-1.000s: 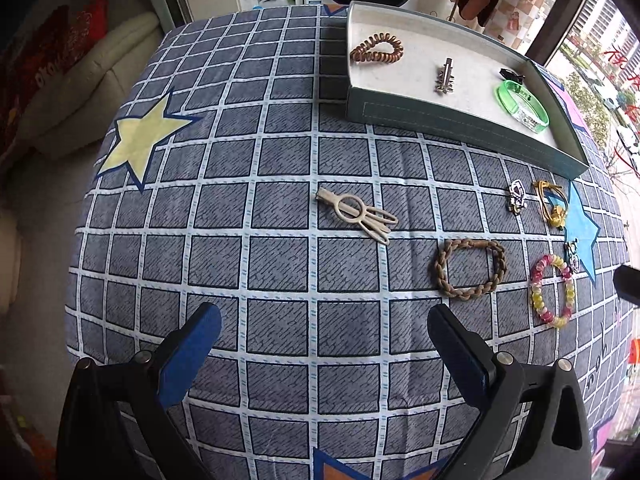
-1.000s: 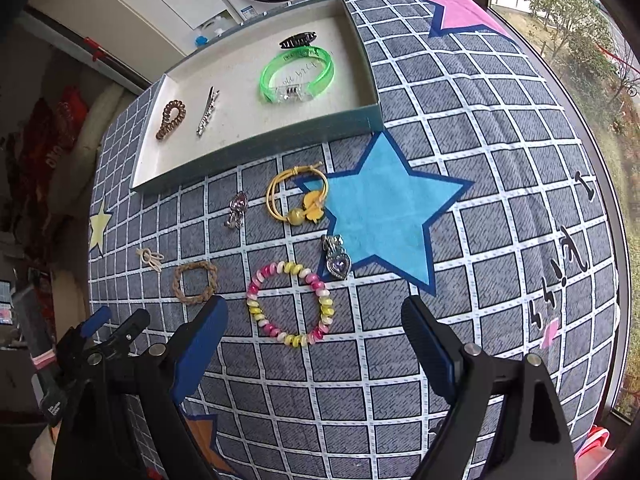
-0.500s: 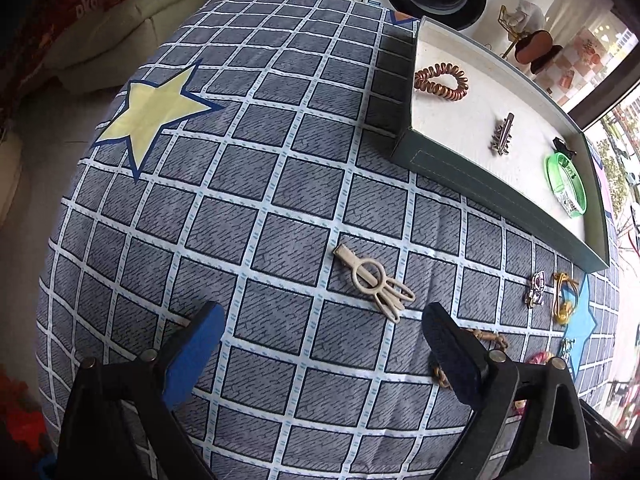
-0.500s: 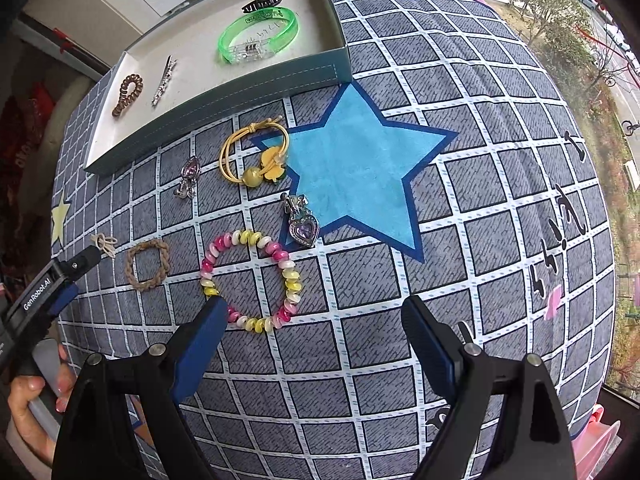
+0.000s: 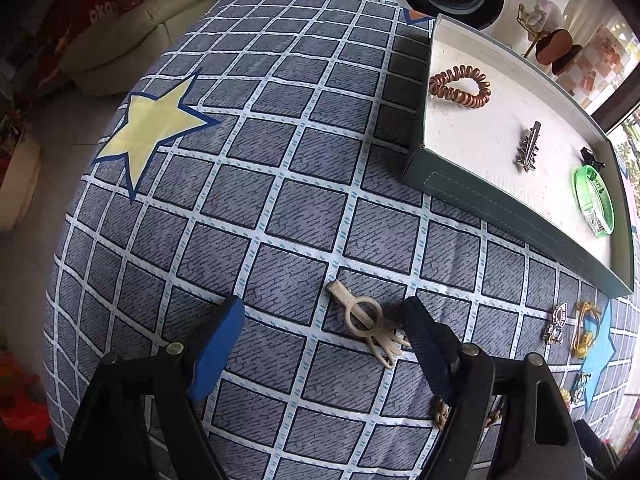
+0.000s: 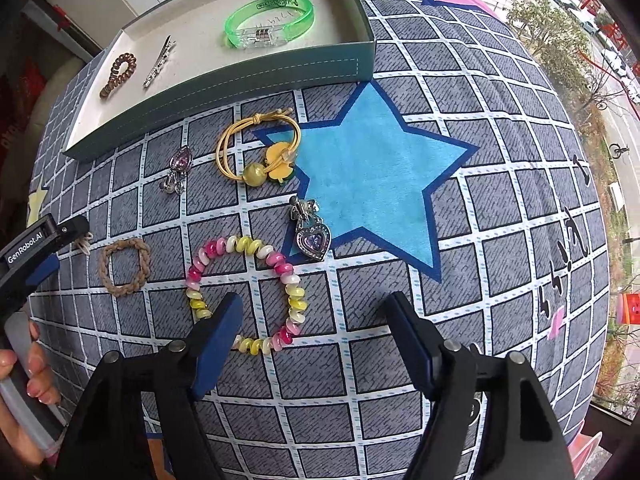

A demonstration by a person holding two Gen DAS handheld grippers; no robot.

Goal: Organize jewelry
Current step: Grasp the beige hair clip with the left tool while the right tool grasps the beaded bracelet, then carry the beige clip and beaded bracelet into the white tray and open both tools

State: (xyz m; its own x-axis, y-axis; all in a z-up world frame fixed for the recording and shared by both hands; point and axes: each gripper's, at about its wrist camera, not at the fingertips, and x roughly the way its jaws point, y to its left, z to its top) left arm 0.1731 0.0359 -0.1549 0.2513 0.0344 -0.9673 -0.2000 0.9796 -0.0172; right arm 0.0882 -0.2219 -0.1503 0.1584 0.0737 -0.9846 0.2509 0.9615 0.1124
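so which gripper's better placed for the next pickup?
Probably left: the left gripper is open with the cream hair clip between its fingers. The right gripper only partly brackets the beaded bracelet.

I have brought my left gripper [image 5: 324, 324] down and forward across the grey checked tablecloth [image 5: 280, 184] until its wide-open blue pads straddle the cream plastic hair clip [image 5: 366, 322], which a second ago lay well ahead of me; its fanned end now sits just beside my right-hand pad [image 5: 424, 336]. My right gripper [image 6: 314, 334] has also come lower and closer, jaws as wide as before, so that the pink, yellow and white beaded bracelet [image 6: 244, 292] now reaches down between its pads, with the left one covering part of the beads
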